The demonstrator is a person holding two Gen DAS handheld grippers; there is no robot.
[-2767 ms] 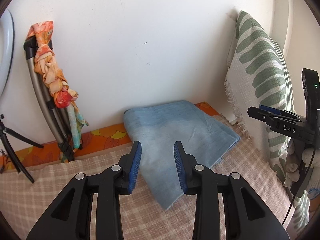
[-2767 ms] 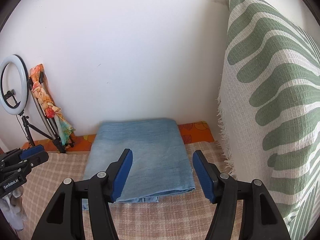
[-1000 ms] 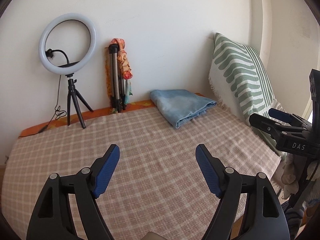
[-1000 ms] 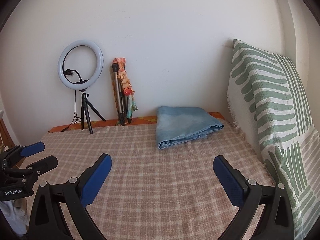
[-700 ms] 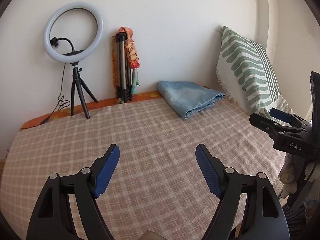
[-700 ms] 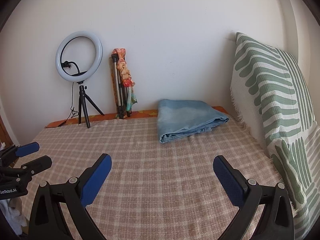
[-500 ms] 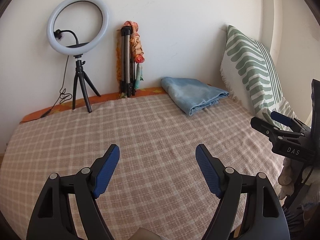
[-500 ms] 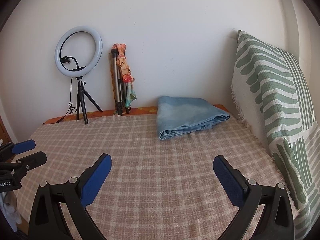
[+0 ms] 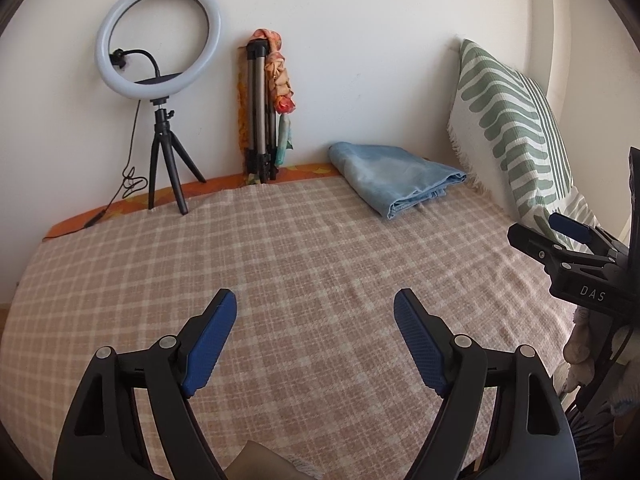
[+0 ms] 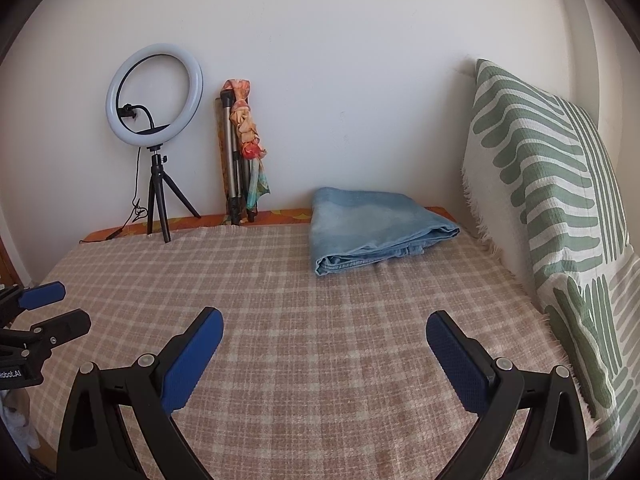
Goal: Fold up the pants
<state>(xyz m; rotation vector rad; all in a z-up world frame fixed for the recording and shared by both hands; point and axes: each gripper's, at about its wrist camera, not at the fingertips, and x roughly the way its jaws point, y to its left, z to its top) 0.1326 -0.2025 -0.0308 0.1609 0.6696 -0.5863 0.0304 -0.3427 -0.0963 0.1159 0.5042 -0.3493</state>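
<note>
The light blue pants (image 9: 396,178) lie folded in a flat bundle at the far right of the bed, by the wall and beside the pillow; they also show in the right wrist view as pants (image 10: 376,224). My left gripper (image 9: 314,300) hovers over the plaid cover well short of them, its jaws opening with nothing between them. My right gripper (image 10: 325,316) is wide open and empty, equally far back. Each gripper shows at the edge of the other's view.
A ring light on a small tripod (image 9: 158,36) and a folded tripod with an orange scarf (image 9: 264,112) stand at the wall. A green-striped pillow (image 9: 508,128) leans at the right. The plaid cover (image 9: 280,248) spans the bed.
Both grippers have drawn far back from the folded pants, which stay where they lay. The left jaws stand wider than at first. Both grippers sank a little over the last second.
</note>
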